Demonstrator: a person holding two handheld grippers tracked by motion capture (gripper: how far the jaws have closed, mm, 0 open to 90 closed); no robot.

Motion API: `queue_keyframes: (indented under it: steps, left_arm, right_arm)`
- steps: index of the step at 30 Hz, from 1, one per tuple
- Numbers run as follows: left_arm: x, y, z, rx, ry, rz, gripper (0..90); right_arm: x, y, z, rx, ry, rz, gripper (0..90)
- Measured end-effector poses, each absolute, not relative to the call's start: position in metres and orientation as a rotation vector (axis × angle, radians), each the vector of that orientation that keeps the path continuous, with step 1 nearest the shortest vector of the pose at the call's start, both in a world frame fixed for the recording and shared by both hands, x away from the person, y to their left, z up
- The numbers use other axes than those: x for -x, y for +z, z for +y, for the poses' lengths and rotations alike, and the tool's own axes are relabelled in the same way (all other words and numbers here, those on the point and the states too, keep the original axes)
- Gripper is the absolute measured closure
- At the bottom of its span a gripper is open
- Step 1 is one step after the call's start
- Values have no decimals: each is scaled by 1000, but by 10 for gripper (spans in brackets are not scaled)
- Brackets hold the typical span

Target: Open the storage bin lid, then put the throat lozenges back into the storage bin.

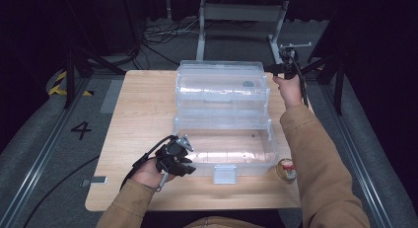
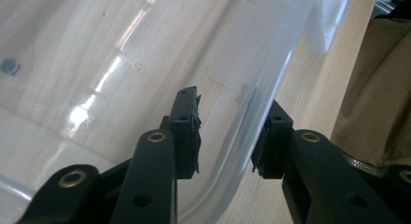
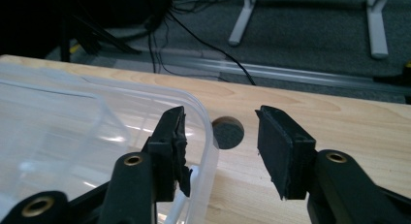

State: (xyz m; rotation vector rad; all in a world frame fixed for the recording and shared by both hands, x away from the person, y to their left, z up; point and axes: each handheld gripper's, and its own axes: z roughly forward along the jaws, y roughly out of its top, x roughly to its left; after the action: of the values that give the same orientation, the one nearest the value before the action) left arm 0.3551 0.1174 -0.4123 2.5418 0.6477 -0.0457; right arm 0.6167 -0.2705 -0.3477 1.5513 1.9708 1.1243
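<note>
- we see the clear plastic box point(image 1: 224, 144) mid-frame in the high view on the wooden table point(image 1: 143, 114), its lid point(image 1: 222, 85) swung up behind it at upper centre
- left gripper point(image 1: 185, 166) sits lower left of centre at the box's near left corner
- in the left gripper view the box wall point(image 2: 264, 107) runs between its jaws; the pads stand apart, released. one looks close to the wall, contact we cannot tell
- right gripper point(image 1: 286, 65) is upper right, by the lid's right edge
- in the right gripper view its jaws are parted, nothing clamped; the lid corner point(image 3: 206, 132) lies just beside the left jaw, and a round dark hole point(image 3: 228, 133) in the table shows in the gap
- small round tin point(image 1: 286, 170) sits just beside the box's near right corner
</note>
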Motion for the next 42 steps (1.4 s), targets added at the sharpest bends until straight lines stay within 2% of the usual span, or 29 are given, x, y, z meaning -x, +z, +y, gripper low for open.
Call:
queue_keyframes:
  steps: [14,18,30,42]
  left_arm:
    - [-350,-383,129,-2486,-45,589,502]
    - [-353,-374,138,-2431,-30,617,489]
    - [-360,-364,159,-2339,22,702,485]
    - [-368,-364,182,-2303,64,811,485]
  right_arm:
    - [-543,-316,-299,-1349,1258,2005,418]
    - [-506,-312,-312,-1305,1333,2042,328]
    - [-425,-321,-323,-1193,1392,2033,286]
    - [-383,-331,-329,-1162,1301,2155,268]
